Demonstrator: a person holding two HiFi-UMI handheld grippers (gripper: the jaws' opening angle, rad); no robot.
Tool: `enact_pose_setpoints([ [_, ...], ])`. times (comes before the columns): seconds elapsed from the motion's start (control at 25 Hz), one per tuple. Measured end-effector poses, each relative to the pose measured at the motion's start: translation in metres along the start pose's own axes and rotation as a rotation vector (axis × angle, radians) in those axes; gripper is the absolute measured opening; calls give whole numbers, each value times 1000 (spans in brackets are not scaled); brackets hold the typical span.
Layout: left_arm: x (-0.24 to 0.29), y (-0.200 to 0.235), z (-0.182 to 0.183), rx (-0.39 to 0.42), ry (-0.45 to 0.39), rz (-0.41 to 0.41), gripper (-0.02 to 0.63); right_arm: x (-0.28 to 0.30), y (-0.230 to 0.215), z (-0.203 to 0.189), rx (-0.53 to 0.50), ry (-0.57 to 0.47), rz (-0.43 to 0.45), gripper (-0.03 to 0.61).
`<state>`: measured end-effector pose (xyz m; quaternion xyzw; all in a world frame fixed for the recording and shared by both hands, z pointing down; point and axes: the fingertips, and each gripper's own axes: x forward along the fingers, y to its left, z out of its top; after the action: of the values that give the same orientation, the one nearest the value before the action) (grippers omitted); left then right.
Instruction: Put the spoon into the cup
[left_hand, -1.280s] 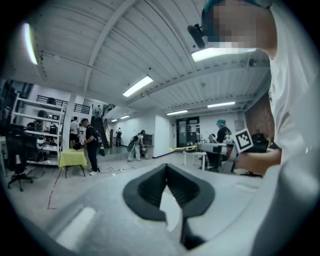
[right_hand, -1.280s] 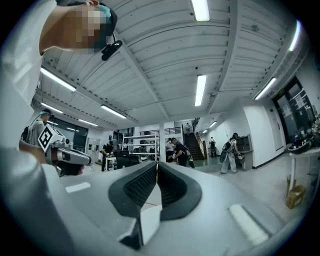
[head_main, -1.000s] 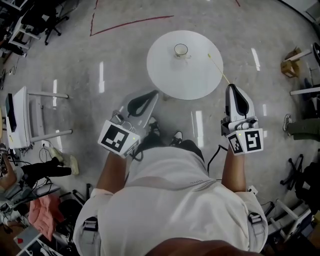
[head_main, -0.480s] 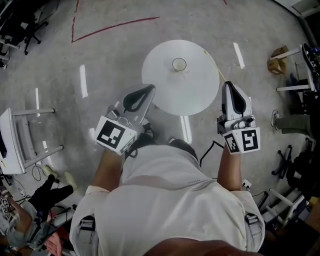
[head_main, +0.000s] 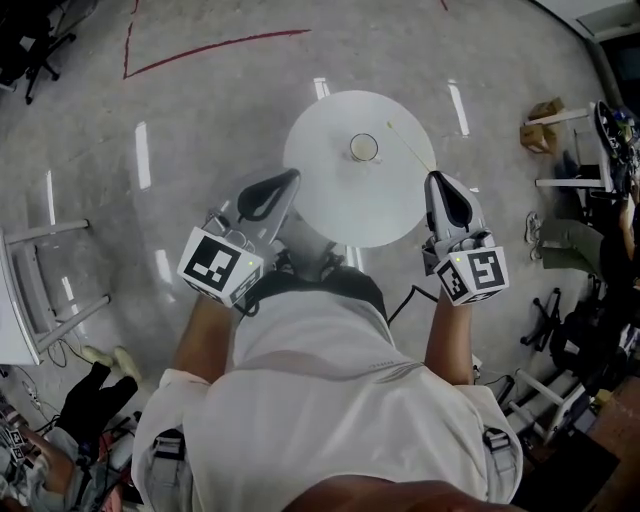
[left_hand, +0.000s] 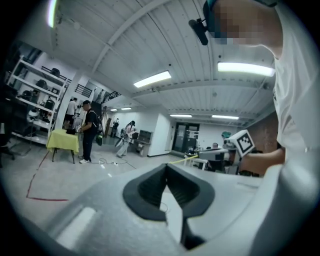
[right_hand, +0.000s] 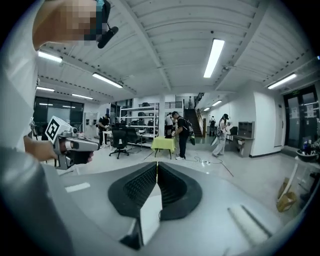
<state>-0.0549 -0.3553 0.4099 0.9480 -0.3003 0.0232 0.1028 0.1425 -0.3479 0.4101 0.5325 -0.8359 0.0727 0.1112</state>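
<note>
A small pale cup (head_main: 364, 148) stands near the middle of the round white table (head_main: 340, 205). The spoon (head_main: 412, 146) is a long thin yellowish stick that slants over the table's right part. Its far end hangs a little right of the cup. My right gripper (head_main: 436, 177) is at the table's right edge, shut on the spoon's near end. In the right gripper view the jaws (right_hand: 157, 165) are closed together. My left gripper (head_main: 292, 176) is at the table's left edge, shut, with nothing in it (left_hand: 166, 166). The left gripper view shows the spoon (left_hand: 183, 160) reaching out from the right gripper.
A red line (head_main: 215, 45) marks the floor beyond the table. A white frame (head_main: 25, 300) stands at the left, chairs and clutter at the right (head_main: 560, 320). Several people stand far off round a yellow-clothed table (right_hand: 163, 144).
My right gripper has moved left to the table's edge with the spoon, whose far end is now closer to the cup. The left gripper stays by the table's left edge.
</note>
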Motion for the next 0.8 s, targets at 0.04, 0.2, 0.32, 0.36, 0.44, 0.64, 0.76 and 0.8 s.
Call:
enact_pose_setpoints([
  [0.04,5,3,0,1,1,5,3,7,-7,-7,15,27,5,12],
  [0.2,22,15,9,6,3,52,3,37,-35,-43,14,169,25,12],
  [0.32,32,14,12,2,8,84,3,60,-48,-72,-149,305,38,12],
  [0.36,37,14,12,4,12,90,3,67,-50,-81,-227,346,46,12],
  [0.44,47,14,12,8,22,107,3,83,-52,-101,-330,407,77,12],
  [0.64,62,6,11,5,46,154,3,106,-65,-157,-342,530,164,12],
  [0.76,68,7,8,1,58,175,3,118,-73,-184,-335,581,185,12],
  [0.8,69,9,6,-1,63,184,3,124,-73,-192,-342,595,193,12],
])
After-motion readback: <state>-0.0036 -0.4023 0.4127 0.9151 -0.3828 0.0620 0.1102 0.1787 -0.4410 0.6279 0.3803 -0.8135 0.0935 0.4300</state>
